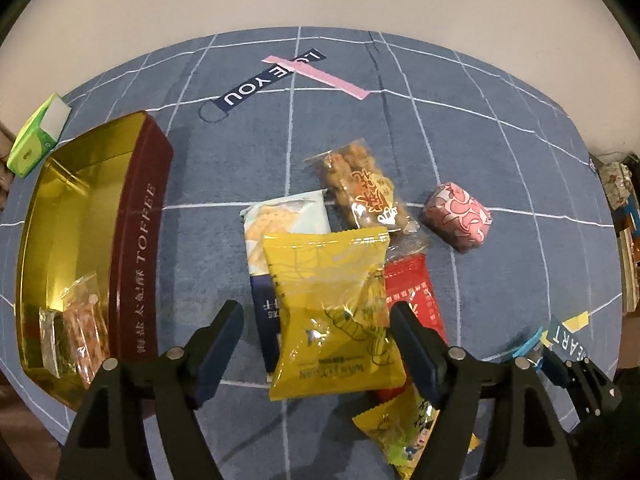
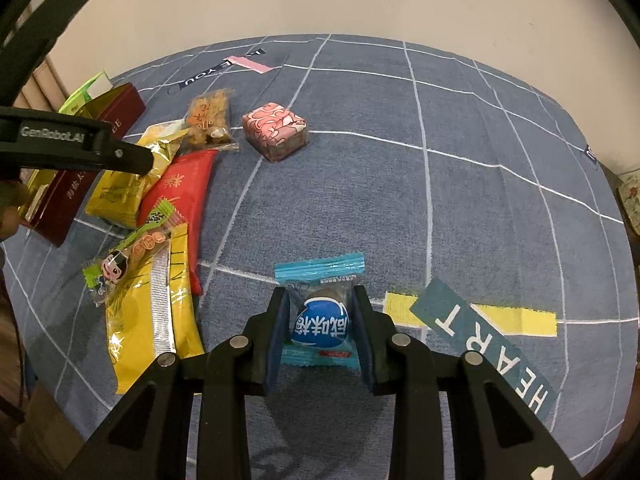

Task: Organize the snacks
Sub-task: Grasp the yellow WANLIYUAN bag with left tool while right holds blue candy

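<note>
Between the spread jaws of the left gripper [image 1: 316,344] lies one yellow packet [image 1: 332,312], atop a loose heap with one biscuit pack [image 1: 280,224], one red packet [image 1: 416,300] and one clear bag of fried twists [image 1: 360,188]; one pink wrapped block [image 1: 458,216] sits apart at right. Far left, the toffee tin [image 1: 136,240] holds what look like two packets. Nearer, the right gripper [image 2: 320,328] is clamped on one blue candy [image 2: 320,316] over the blue cloth [image 2: 400,200].

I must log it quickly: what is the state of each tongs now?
Left tongs: open, around the yellow snack bag, not closed on it.
Right tongs: closed on the blue candy packet.
</note>
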A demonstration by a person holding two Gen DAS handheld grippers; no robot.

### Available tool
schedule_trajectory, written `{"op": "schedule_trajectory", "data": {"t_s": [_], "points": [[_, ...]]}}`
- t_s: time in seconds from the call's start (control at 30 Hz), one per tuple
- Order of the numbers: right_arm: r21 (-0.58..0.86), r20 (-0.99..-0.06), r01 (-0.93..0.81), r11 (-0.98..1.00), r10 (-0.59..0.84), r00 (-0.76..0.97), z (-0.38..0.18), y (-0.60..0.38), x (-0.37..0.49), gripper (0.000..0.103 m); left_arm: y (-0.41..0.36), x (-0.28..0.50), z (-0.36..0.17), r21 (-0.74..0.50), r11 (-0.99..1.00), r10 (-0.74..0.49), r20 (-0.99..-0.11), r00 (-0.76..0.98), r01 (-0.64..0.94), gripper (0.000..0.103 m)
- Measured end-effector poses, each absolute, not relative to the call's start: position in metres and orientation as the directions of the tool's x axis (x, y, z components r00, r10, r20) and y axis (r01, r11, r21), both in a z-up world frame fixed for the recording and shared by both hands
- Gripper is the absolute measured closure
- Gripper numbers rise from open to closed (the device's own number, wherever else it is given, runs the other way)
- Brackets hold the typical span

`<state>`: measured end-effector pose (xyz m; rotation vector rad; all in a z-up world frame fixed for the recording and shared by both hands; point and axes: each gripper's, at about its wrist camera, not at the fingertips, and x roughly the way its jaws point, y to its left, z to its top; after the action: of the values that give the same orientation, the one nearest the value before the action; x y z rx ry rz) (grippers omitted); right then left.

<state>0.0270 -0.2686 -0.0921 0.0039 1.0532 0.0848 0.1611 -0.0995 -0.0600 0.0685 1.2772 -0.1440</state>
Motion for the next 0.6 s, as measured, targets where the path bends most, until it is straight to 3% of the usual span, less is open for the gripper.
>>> {"op": "schedule_trajectory", "data": {"t_s": [0.6], "points": [[0.055,-0.868,-0.064,0.996,0.080,0.491,-0.092,-0.269,0.027,0.073,-0.092,0.163,-0.079,-0.068,0.989,-0.101,-0.962,0.254,0.134,0.026]]}}
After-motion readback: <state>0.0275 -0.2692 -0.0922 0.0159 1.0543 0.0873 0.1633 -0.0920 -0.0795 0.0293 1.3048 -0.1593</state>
